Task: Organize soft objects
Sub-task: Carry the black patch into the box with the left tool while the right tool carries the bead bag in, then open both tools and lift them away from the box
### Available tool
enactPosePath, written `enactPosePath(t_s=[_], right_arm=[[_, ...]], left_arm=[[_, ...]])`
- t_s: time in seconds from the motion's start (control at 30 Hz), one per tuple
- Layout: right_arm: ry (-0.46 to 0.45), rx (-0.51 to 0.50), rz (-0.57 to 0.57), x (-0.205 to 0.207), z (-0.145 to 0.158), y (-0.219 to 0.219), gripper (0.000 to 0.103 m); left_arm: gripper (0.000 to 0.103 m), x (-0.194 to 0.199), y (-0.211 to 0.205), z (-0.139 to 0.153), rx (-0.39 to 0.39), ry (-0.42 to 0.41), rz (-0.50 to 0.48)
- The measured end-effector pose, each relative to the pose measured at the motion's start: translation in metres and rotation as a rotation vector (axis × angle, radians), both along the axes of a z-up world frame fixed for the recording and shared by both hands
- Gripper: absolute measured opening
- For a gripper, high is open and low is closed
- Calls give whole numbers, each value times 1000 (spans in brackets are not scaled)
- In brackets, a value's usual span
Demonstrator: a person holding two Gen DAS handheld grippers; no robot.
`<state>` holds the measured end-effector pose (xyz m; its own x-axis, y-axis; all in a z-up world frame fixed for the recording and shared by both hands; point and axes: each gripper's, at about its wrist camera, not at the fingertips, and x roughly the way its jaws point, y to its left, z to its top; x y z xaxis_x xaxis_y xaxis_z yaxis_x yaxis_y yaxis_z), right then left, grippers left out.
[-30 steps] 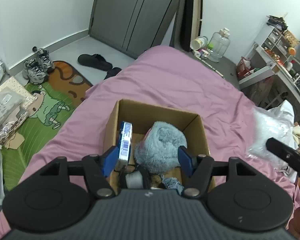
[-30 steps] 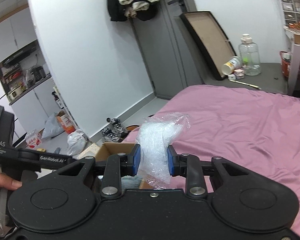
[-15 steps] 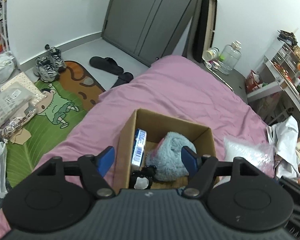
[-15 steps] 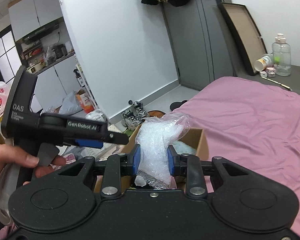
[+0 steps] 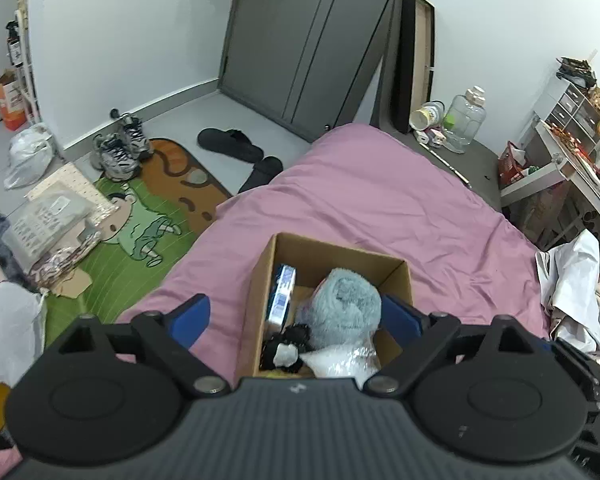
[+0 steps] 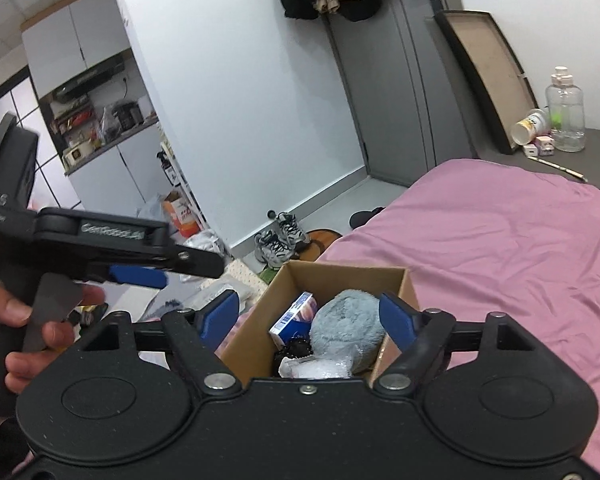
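Note:
A cardboard box (image 5: 260, 280) (image 6: 400, 288) stands on the pink bed near its corner. Inside lie a fluffy grey-blue plush (image 5: 344, 308) (image 6: 348, 324), a blue and white carton (image 5: 282, 296) (image 6: 296, 316), a small black and white soft item (image 5: 288, 348), and a clear plastic bag (image 5: 344, 362) (image 6: 324, 368) at the near side. My left gripper (image 5: 296, 316) hovers above the box, its jaws opening, nothing between them. My right gripper (image 6: 310, 316) is also over the box, jaws opening, the bag lying loose below them.
The pink bed sheet (image 5: 380, 200) stretches beyond the box. A green cartoon rug (image 5: 140, 232), sneakers (image 5: 120, 152), slippers (image 5: 232, 144) and packages (image 5: 48, 220) lie on the floor to the left. White cloth (image 5: 572, 280) is piled at the bed's right. A hand (image 6: 16, 312) holds the left gripper's handle.
My right gripper has opened and the clear plastic bag has dropped into the box. My left gripper has risen away from the box and spread wider.

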<state>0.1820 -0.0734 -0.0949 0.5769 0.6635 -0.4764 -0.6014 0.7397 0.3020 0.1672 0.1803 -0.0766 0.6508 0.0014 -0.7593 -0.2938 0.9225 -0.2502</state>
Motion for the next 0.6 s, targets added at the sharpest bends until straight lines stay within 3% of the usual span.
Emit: enactPosePath(t_s=[0.07,0.3,0.6], right_arm=[[2,5,-6,-2,4,-6,83],[-2,-32,-40,-7,21,-27,99],[9,24,-94,-25,37,-62,103]], left_arm=[[98,-7,1,6,1,0,20],[102,-33,-7,27,9,-21,52],[103,-69,-28,60,-20,-78,72]])
